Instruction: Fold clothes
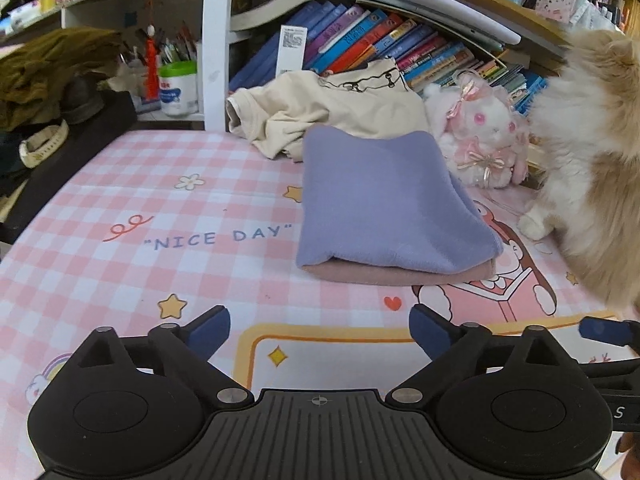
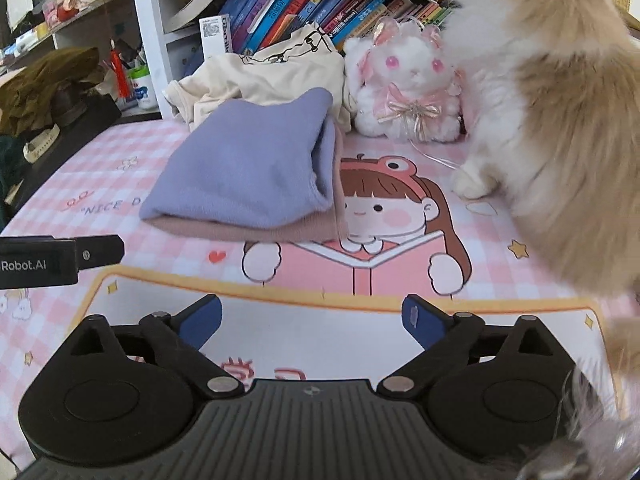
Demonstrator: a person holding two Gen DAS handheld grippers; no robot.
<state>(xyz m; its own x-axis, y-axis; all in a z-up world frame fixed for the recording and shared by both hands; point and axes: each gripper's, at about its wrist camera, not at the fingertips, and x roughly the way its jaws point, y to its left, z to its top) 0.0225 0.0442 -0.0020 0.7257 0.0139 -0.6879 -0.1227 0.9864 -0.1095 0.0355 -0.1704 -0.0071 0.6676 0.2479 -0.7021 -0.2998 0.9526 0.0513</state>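
Pens in white tub (image 1: 178,88); left claw (image 1: 320,334), right claw (image 2: 312,322) both spread, empty

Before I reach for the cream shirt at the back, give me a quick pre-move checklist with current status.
1. Left gripper open and empty: ok.
2. Right gripper open and empty: ok.
3. Purple garment folded and stacked on the pink garment: ok.
4. Cream shirt ready to fold: not ok, crumpled behind the stack against the books.
5. Path clear on the right: not ok, a fluffy cat stands on the mat beside the stack.
6. Cat holding still: cannot tell.
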